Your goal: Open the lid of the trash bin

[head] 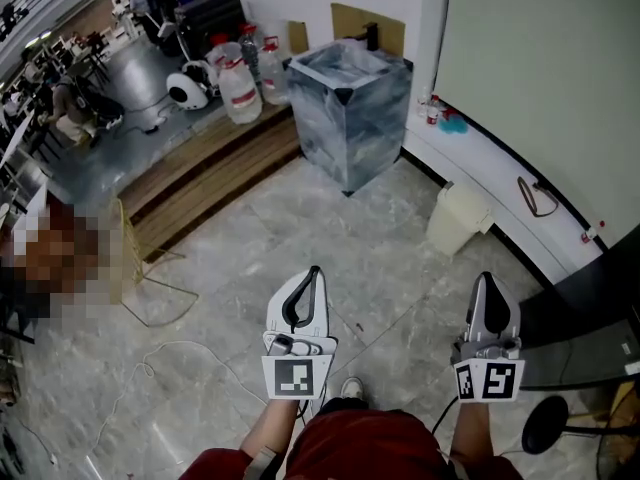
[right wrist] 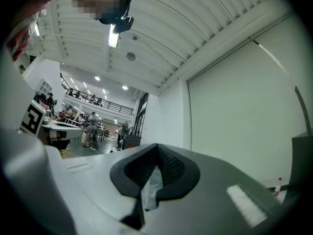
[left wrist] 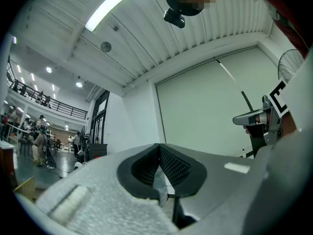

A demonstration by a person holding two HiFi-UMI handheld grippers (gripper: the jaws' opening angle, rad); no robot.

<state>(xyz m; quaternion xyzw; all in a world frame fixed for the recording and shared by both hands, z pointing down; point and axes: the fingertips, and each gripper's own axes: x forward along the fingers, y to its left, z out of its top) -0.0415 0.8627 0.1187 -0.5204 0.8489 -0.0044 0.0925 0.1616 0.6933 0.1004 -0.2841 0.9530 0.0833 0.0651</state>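
A small cream trash bin with its lid down stands on the marble floor by the white curved ledge, ahead and to the right. My left gripper and right gripper are held low near my body, well short of the bin, pointing forward and up. Each has its jaws together with nothing between them. The left gripper view shows its shut tips against a pale wall, with the right gripper at the right edge. In the right gripper view the shut tips also face wall and ceiling; the bin is hidden there.
A large marble-patterned square bin with a plastic liner stands further ahead. Water jugs sit on a wooden step at the left. A thin cable lies on the floor. A black stand base is at the lower right.
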